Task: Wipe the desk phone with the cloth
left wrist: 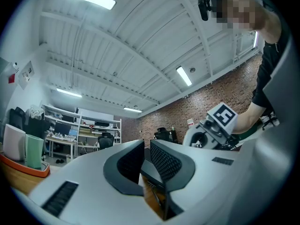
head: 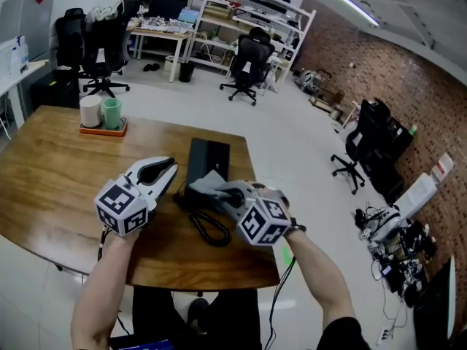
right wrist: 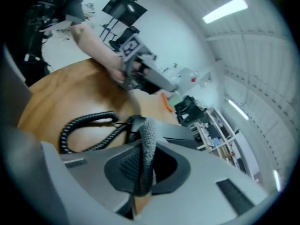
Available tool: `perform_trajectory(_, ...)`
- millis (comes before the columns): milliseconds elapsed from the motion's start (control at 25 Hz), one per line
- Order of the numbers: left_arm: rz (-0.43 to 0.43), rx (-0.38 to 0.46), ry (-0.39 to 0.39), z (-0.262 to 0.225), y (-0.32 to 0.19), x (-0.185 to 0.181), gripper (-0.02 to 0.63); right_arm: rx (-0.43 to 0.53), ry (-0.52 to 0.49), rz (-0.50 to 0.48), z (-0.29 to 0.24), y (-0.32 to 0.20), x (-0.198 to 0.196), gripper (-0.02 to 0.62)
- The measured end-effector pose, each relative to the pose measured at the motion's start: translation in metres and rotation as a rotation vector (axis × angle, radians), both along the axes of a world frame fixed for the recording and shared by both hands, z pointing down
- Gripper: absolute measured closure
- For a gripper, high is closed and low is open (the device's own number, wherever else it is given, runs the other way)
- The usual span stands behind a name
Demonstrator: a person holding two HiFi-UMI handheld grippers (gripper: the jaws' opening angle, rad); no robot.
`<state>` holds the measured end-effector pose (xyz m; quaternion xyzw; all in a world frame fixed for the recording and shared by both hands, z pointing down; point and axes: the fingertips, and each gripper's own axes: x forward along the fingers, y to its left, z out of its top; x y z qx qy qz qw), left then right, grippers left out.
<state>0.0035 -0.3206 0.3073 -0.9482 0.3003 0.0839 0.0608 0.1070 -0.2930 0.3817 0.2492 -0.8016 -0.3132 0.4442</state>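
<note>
Loses both forearms off the lower edge of the head view; holds one tool in each hand, marker cubes uppermost. Grips a fold of grey knit cloth (right wrist: pixel 149 139) in the right tool (head: pixel 217 195), jaws pinched tight on it. In the head view, buries those jaws under the bunched cloth (head: pixel 209 184) at the near end of the black desk phone (head: pixel 208 155). Cannot tell whether the cloth touches the phone or hangs just over it; cannot separate the handset from cloth and tool either.

Carries the left tool (head: pixel 169 168) just left of the phone, jaws a narrow slit apart with nothing between them. Makes out through that slit, in the left gripper view, only a dark sliver of the phone.

Finds the coiled cord (head: pixel 209 228) looped on the wooden worktop (head: pixel 44 173) just in front of the phone, one end hidden under the right tool's cube. Farther back on the worktop, well apart from the phone, notes an orange tray (head: pixel 102 130) with a white cup (head: pixel 90 111) and a green cup (head: pixel 112 113) side by side.

Beyond, across the pale floor, picks out black office chairs (head: pixel 244 60) and cluttered shelves (head: pixel 248 13) – contents too small to tell; sees a brick wall (head: pixel 379 71) running off at the right.
</note>
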Motion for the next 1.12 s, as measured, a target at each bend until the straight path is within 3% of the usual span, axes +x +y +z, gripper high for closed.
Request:
perform_trajectory(120,0.0,-0.003,0.005,0.003,-0.001,-0.005,0.578,0.118,-0.216,0.194,-0.049,-0.071,0.016,0.57)
perform_trajectory(200,-0.004,-0.006,0.01,0.005,0.0,-0.004,0.578,0.156,-0.298,0.284,-0.065,-0.11,0.025,0.571)
perform_trajectory(360,-0.01,-0.004,0.013,0.002,0.0,0.001,0.578,0.161,-0.229,0.364,-0.055,-0.152,0.034,0.569)
perform_trajectory(520,-0.005,0.002,0.001,-0.004,0.004,0.009,0.578,0.138,-0.155,0.315,-0.043,-0.132,0.036,0.571)
perform_trajectory(800,-0.002,0.001,-0.002,-0.002,0.001,0.003,0.578,0.046,-0.021,0.09,0.004,-0.03,0.008,0.571)
perform_trajectory(960,0.0,-0.004,-0.003,0.0,0.002,0.004,0.578,-0.035,0.11,-0.052,0.028,0.027,0.004,0.571)
perform_trajectory(1040,0.001,-0.006,-0.003,0.0,0.001,0.004,0.578,-0.032,0.065,-0.046,0.015,0.023,0.006,0.571)
perform_trajectory(1120,0.001,-0.005,-0.001,0.0,0.0,0.002,0.578,0.043,-0.064,0.058,-0.016,-0.017,0.018,0.571)
